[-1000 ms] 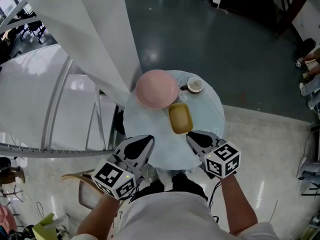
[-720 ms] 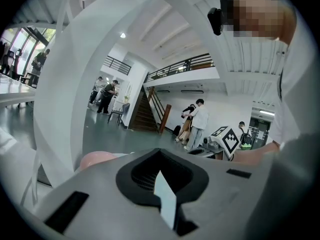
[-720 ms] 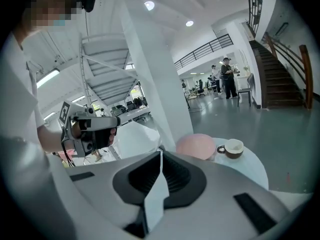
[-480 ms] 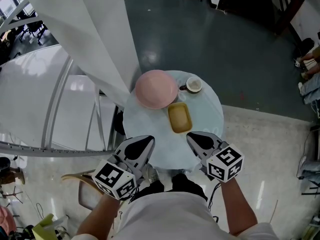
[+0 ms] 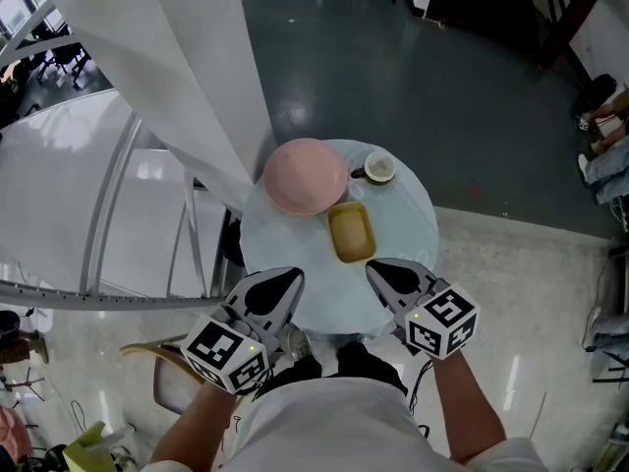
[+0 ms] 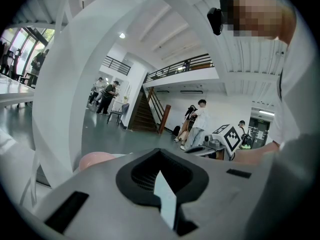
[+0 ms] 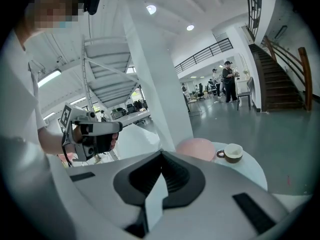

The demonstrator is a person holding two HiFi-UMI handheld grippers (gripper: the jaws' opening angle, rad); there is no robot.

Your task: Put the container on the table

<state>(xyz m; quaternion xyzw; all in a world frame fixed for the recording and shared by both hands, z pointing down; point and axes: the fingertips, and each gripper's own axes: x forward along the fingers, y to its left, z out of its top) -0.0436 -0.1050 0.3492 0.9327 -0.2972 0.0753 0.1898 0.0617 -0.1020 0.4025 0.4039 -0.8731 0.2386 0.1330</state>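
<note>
Yellow rectangular container [image 5: 351, 232] is sitting flat on the round pale tabletop [image 5: 405, 226], pretty much in the middle, with its long side running near to far. Neither tool is touching it.

Just beyond it on the far left there's a round pink dish [image 5: 306, 175]. The container's far left corner is right beside that dish's rim, though I can't tell if they actually touch. On the far right there's a small brown cup with a white inside [image 5: 379, 168], close to the dish and a bit apart from the container.

Left tool [image 5: 288, 279] hovers over the near left edge of the tabletop, jaws pressed together with nothing between them. Right tool [image 5: 381, 270] is the same deal at the near right edge: closed up and empty, with its tip just short of the container's near end. Both point toward the far side.
</note>
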